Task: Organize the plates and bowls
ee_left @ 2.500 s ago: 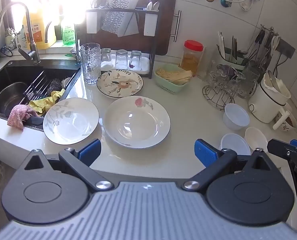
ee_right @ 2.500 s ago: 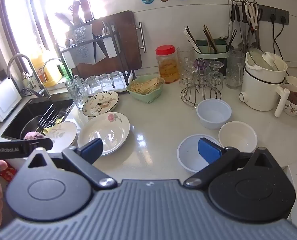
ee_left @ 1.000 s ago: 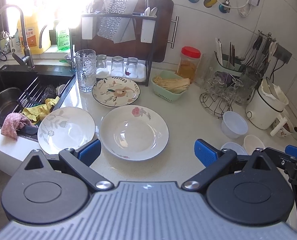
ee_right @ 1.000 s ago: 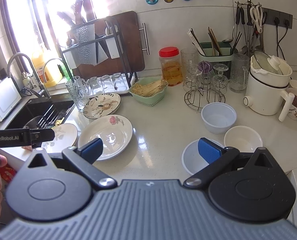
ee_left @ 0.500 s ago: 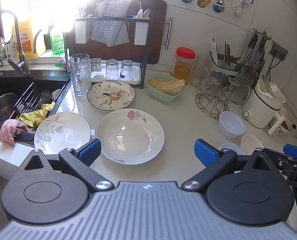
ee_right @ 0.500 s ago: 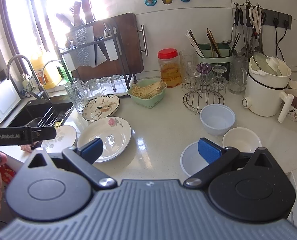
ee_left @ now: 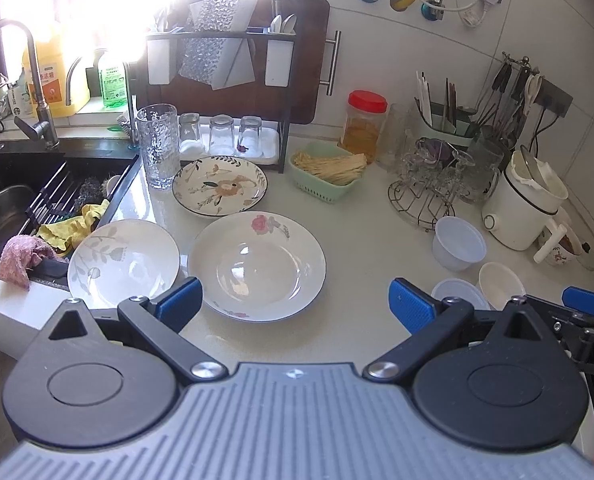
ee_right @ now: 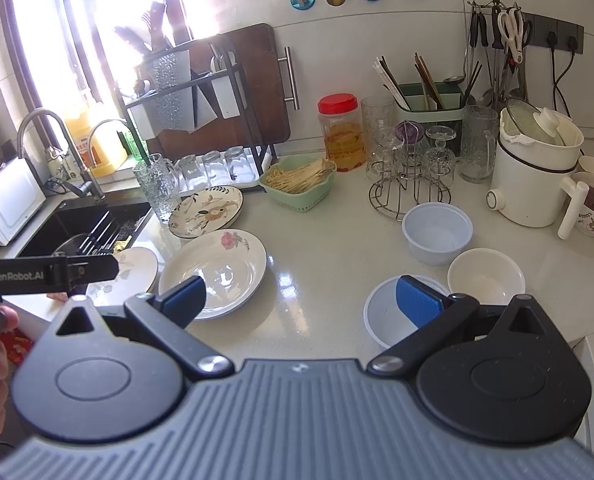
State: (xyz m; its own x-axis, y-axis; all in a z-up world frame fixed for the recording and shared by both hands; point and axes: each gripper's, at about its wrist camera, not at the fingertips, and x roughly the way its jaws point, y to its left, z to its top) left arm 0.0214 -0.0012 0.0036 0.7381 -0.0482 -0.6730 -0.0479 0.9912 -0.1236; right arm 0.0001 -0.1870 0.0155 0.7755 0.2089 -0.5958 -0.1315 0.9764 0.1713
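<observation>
The left gripper (ee_left: 295,304) hangs above the near edge of the counter with its jaws spread wide and nothing between the blue pads; the rose plate (ee_left: 257,266) lies on the counter below the gap. The right gripper (ee_right: 303,300) is likewise spread wide and empty, its right pad over the shallow pale bowl (ee_right: 381,316).

3 plates sit on the white counter (ee_right: 329,248) beside the sink (ee_left: 13,188): the rose plate in the middle, the grey-leaf plate (ee_left: 123,262) just beside it at the sink edge, and the dark-rimmed flower plate (ee_left: 220,185) behind them. 3 bowls cluster well apart to the right: the shallow pale bowl nearest, a cream bowl (ee_right: 485,276) beside it, and a taller bluish bowl (ee_right: 437,233) behind.

Along the tiled wall stand a dark dish rack (ee_left: 217,76) with upturned glasses, a red-lidded jar (ee_right: 340,132), a green basket (ee_right: 299,186), a wire glass stand (ee_right: 411,176) and a white pot (ee_right: 531,172). Strong window light washes out the left.

"GenRobot.AI" reads on the left gripper's side in the right wrist view; the yellow bottle (ee_left: 53,80) has a label too small to read
</observation>
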